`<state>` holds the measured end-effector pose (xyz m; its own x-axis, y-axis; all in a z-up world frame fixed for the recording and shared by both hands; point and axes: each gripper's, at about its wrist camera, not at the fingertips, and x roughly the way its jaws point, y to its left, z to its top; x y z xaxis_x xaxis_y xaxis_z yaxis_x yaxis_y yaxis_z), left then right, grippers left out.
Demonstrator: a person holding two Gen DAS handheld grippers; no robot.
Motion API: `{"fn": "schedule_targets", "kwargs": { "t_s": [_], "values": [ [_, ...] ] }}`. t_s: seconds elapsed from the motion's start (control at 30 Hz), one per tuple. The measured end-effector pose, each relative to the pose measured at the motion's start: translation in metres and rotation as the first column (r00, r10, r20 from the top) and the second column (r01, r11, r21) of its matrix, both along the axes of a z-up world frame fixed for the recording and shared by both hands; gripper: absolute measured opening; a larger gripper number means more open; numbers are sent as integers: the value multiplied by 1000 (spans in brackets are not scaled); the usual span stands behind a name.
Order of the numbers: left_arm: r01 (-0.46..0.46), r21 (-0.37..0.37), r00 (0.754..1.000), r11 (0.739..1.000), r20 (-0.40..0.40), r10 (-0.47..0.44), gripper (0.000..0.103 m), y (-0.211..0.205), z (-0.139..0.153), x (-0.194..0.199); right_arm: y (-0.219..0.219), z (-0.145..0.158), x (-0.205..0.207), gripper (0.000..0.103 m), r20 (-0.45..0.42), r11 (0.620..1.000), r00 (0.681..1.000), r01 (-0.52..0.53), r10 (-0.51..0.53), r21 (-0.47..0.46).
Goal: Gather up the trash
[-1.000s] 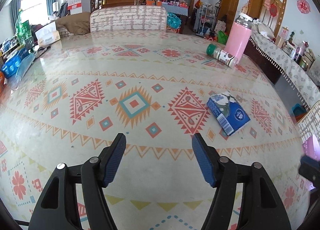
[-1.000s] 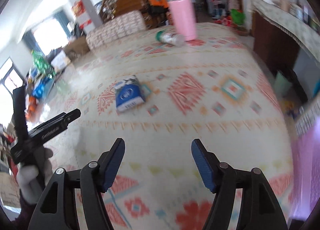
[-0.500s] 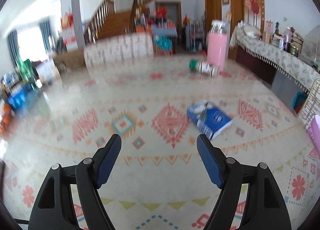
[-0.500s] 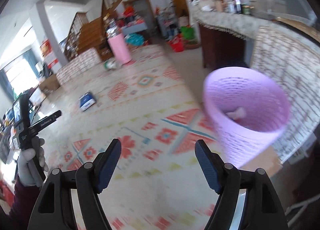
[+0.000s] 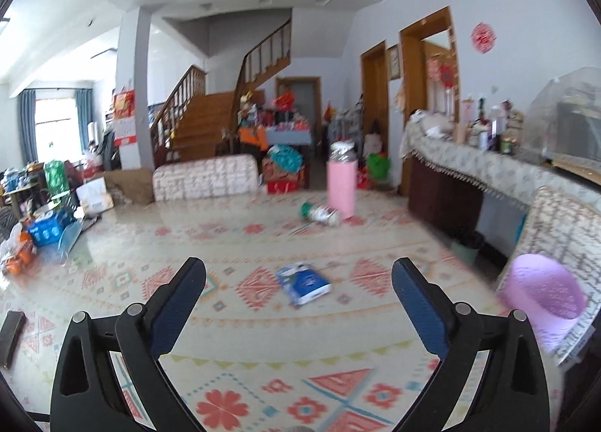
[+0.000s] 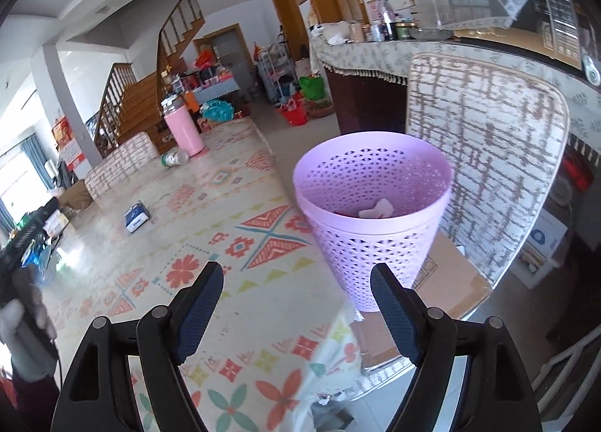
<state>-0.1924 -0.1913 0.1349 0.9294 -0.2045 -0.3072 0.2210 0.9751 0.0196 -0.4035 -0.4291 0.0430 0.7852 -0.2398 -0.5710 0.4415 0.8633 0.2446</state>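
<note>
The left gripper [image 5: 298, 283] hangs over a table covered in a patterned cloth [image 5: 225, 244], its jaws wide apart and opening further, with nothing between them. Ahead of it on the cloth lies a blue packet [image 5: 303, 282], flat and on its own, with open cloth all round it. Farther back a small bottle [image 5: 320, 212] lies on its side just beside an upright pink flask [image 5: 341, 184], both near the far right part of the table. A dark flat thing [image 5: 10, 334] lies at the left edge; the view there is too poor to say what it is.

The right gripper [image 6: 296, 300] points down over the table's right edge, jaws also apart and opening, empty. Just past that edge stands a purple mesh basket [image 6: 375, 244] on a cardboard box [image 6: 447, 281], apart from the gripper's right finger. Some pale scrap [image 6: 375, 209] lies in its bottom. Behind the basket is a chair back [image 6: 488, 154] in a cream and brown weave, and beyond that a sideboard [image 6: 360, 94]. From this view the packet [image 6: 136, 218] sits well away from the basket, with a long stretch of bare cloth between them. A gloved hand [image 6: 26, 334] shows at the left margin, gripping the other tool's handle.
</note>
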Motion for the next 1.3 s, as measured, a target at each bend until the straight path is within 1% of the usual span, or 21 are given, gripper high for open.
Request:
{"fn": "schedule_targets", "kwargs": {
  "t_s": [0.1, 0.23, 0.3, 0.37, 0.4, 0.43, 0.5, 0.57, 0.6, 0.67, 0.77, 0.9, 1.1, 1.2, 1.3],
  "values": [
    [51, -21, 998, 998, 22, -50, 100, -14, 10, -19, -7, 8, -15, 85, 5, 993, 997, 73, -73, -88],
    [137, -44, 990, 990, -21, -138, 101, -35, 13, -30, -18, 19, -31, 86, 12, 971, 988, 155, -155, -179],
    [161, -40, 986, 986, -34, -162, 101, -46, 12, -35, -21, 24, -40, 87, 20, 952, 979, 200, -201, -231],
    [183, -15, 982, 983, -42, -184, 101, -60, 9, -41, -23, 29, -45, 90, 27, 927, 969, 244, -246, -286],
    [190, -6, 981, 982, -45, -190, 101, -66, 7, -44, -24, 30, -48, 91, 32, 910, 962, 267, -272, -317],
    [194, 3, 980, 981, -49, -193, 101, -71, 5, -47, -24, 31, -51, 91, 39, 885, 952, 298, -304, -357],
    [207, 7, 977, 978, -62, -206, 101, -80, 2, -53, -23, 31, -52, 93, 45, 860, 943, 319, -329, -398],
    [230, 9, 970, 973, -78, -229, 101, -90, -2, -59, -21, 26, -49, 93, 39, 856, 945, 312, -326, -413],
    [240, 15, 968, 971, -84, -238, 101, -93, -4, -60, -20, 24, -48, 93, 33, 860, 947, 303, -318, -411],
    [264, 32, 960, 964, -102, -260, 101, -104, -11, -65, -19, 15, -44, 93, 14, 881, 958, 270, -287, -389],
    [292, 49, 951, 955, -126, -284, 101, -115, -21, -70, -20, 0, -39, 93, -12, 918, 971, 223, -240, -327],
    [317, 71, 939, 946, -161, -303, 101, -125, -35, -72, -21, -14, -35, 93, -35, 946, 978, 190, -206, -263],
    [338, 85, 928, 937, -198, -317, 101, -137, -50, -73, -27, -29, -31, 93, -56, 959, 978, 185, -201, -212],
    [339, 97, 925, 936, -213, -313, 101, -141, -57, -73, -30, -32, -30, 93, -65, 963, 978, 182, -199, -200],
    [346, 106, 918, 932, -243, -313, 101, -146, -64, -71, -31, -35, -29, 93, -68, 966, 978, 180, -196, -187]
  ]
}}
